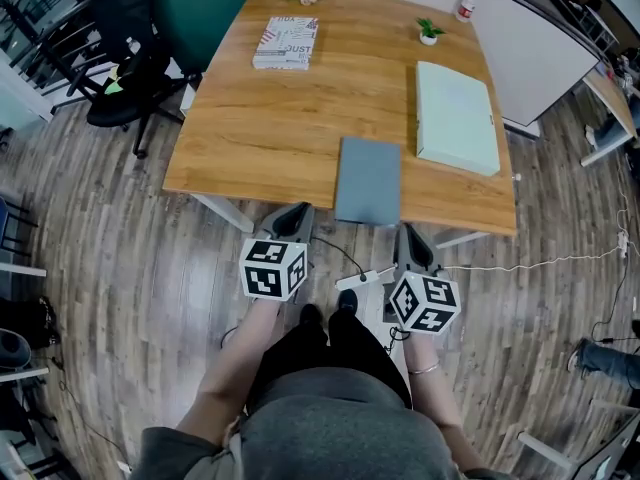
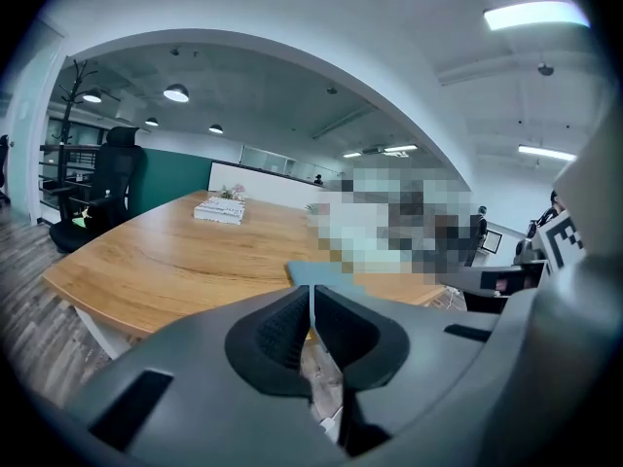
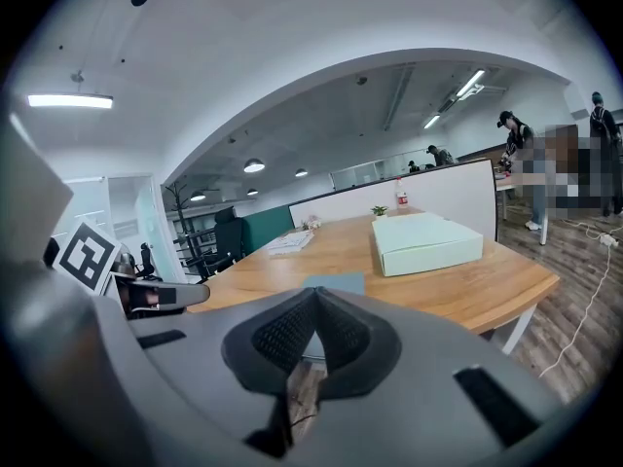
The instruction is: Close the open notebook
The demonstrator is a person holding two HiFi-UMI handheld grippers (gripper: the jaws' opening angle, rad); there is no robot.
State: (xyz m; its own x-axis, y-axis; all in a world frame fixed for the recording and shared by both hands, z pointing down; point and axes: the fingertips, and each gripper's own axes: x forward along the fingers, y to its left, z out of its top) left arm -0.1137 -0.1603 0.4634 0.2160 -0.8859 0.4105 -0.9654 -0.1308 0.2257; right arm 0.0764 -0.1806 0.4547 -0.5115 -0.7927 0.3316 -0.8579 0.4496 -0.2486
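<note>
A grey-blue notebook [image 1: 368, 180] lies closed and flat at the near edge of the wooden table [image 1: 270, 128]. Both grippers hang in front of that edge, over the floor, apart from the notebook. My left gripper [image 1: 292, 218] sits left of the notebook's near corner, and my right gripper [image 1: 412, 243] sits just right of it. In the left gripper view the jaws of the left gripper [image 2: 311, 295] are shut with nothing between them, and the notebook [image 2: 316, 272] shows just beyond. In the right gripper view the right gripper [image 3: 313, 295] is shut and empty, with the notebook [image 3: 336, 282] ahead.
A pale green box [image 1: 457, 116] lies right of the notebook. A printed book [image 1: 285, 43] lies at the far left, with a small potted plant [image 1: 428, 32] and a bottle [image 1: 466, 3] at the back. A black office chair [image 1: 125, 63] stands left of the table. A white cable [image 1: 540, 263] runs across the floor.
</note>
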